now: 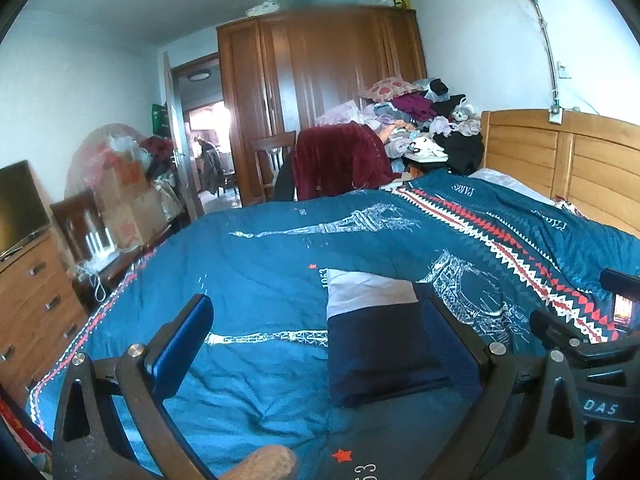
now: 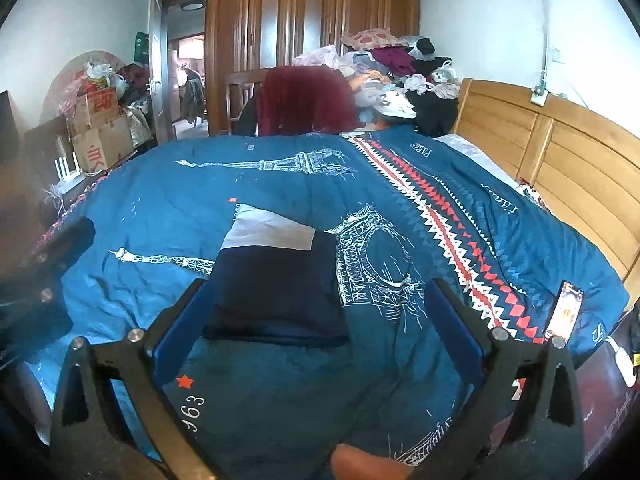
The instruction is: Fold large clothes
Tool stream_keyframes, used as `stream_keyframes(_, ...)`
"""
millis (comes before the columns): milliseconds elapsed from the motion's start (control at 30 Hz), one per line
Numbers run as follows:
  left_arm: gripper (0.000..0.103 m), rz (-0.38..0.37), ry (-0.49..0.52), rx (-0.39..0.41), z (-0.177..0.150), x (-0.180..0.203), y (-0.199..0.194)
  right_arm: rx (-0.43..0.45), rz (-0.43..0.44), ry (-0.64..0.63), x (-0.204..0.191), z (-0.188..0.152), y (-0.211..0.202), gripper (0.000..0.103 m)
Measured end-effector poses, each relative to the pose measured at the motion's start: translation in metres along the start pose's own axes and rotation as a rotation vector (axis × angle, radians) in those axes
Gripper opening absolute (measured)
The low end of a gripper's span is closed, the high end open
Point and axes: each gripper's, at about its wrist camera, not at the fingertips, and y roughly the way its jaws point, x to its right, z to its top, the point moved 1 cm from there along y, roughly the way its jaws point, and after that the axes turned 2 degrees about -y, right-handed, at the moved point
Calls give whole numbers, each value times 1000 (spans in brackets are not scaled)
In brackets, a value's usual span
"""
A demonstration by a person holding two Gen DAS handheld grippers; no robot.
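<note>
A folded garment (image 1: 380, 344) (image 2: 276, 280), navy with a white band at its far end, lies flat on the blue printed bedspread (image 1: 260, 264) (image 2: 168, 216). My left gripper (image 1: 320, 320) hovers just in front of it, jaws wide apart and empty, the blue left finger (image 1: 180, 340) clear of the cloth. My right gripper (image 2: 320, 300) is also open, with the near end of the garment lying between its fingers (image 2: 180, 332), nothing clamped. In the left wrist view the right gripper's black body (image 1: 592, 352) shows at the right edge.
A wooden headboard (image 2: 560, 168) runs along the right. A heap of clothes (image 1: 420, 120) and a maroon cloth over a chair (image 1: 340, 160) stand behind the bed, before a wardrobe (image 1: 320, 64). A phone (image 2: 566, 308) lies on the bedspread at right. A dresser (image 1: 32, 300) and boxes (image 1: 128, 208) sit left.
</note>
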Motion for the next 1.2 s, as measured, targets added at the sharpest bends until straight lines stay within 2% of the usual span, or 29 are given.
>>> stream_keyframes(333,103,17,2,-13,-9,-5,4,-28,29,6,-4,-3,7,103)
stream_keyframes(533,103,29,-71,-48,-10,-19,13,-33,32,7,-3,-3,9,103)
stream_keyframes(767,103,34,-15,-37,-17,-11,15,-36,33,10,-5,-7,10,103)
stream_keyframes(1000,103,-13,39,-2,-23,0,12,-46,42,4,-7,-15,14,103)
stream_keyframes(1200,103,-86,-8,6,-22,-10,15,-38,50,19,-4,-14,17,103)
